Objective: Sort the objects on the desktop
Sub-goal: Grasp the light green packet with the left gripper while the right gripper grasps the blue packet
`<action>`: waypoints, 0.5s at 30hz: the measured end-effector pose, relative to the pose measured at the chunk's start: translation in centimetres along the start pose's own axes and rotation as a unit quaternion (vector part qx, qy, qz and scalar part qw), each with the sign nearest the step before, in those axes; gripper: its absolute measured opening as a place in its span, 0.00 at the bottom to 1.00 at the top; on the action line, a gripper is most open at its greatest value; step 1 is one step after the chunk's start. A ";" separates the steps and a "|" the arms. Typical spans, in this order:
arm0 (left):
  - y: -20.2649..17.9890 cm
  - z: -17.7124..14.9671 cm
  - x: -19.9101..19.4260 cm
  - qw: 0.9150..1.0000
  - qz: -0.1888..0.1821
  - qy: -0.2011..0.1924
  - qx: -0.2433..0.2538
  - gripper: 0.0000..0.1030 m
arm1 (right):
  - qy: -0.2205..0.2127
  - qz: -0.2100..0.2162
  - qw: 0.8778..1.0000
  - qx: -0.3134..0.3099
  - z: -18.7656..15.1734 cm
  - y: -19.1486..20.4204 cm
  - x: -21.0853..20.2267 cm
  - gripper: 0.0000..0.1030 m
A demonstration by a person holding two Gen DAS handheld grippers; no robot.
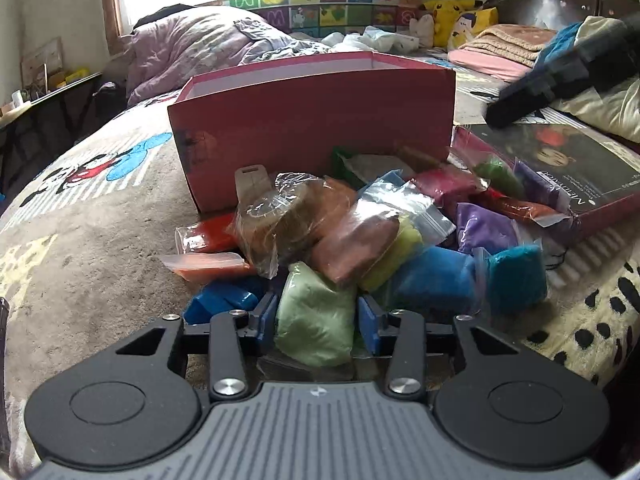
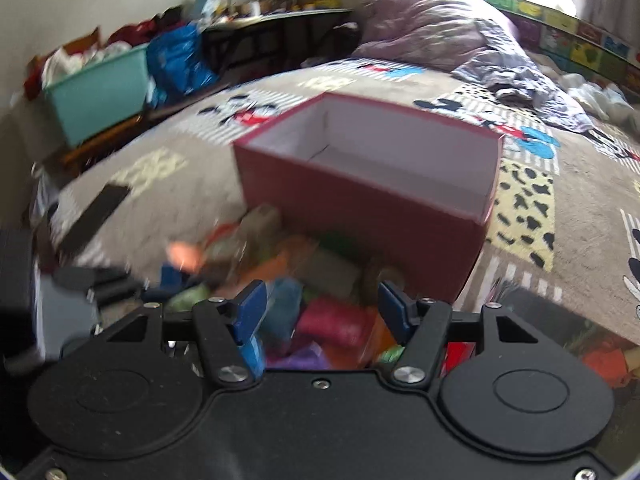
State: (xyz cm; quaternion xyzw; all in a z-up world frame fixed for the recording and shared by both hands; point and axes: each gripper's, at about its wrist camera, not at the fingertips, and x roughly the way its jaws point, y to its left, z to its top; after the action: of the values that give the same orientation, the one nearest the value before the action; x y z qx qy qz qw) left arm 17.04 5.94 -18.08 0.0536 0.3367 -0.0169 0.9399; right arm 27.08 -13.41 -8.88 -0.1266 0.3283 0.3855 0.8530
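The red box (image 1: pixel 312 120) looked like matt cardboard, its inside plain white paper. The clay bags (image 1: pixel 360 240) were clear, crinkled, glossy plastic over soft, dull lumps. The bed cover (image 1: pixel 80 240) was napped, fuzzy cloth. The left claw (image 1: pixel 316 320) showed matt black plastic, shiny metal screws, a ribbed grey casing and blue, matt finger pads (image 1: pixel 368 320).

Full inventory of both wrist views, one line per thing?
box: one, red, open top, on the bed behind the pile
clay bags: many, mixed colours, heaped in front of the box
pale green bag: one, between the left fingers
lid: one, dark printed, right of the pile
blanket: one, cartoon print, under everything
left gripper: blue fingers around the green bag
right gripper: fingers apart above the pile, blurred
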 end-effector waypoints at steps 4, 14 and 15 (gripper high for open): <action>0.0 -0.1 -0.3 1.000 0.004 0.001 0.001 0.38 | 0.002 0.018 0.999 -0.035 -2.2 1.2 -0.4 0.60; 0.6 0.3 -1.9 1.000 0.016 -0.004 -0.021 0.37 | 0.013 -0.002 0.978 -0.209 -7.1 5.6 -0.4 0.60; 0.7 0.4 -2.1 1.000 0.014 -0.003 -0.027 0.37 | 0.014 -0.006 0.976 -0.219 -7.4 5.8 -0.3 0.59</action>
State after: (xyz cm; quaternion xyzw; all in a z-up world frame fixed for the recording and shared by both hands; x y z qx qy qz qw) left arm 15.73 6.62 -16.40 0.0331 0.3331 0.0049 0.9423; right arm 19.19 -13.18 -14.02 -0.3174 0.2468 0.4414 0.8022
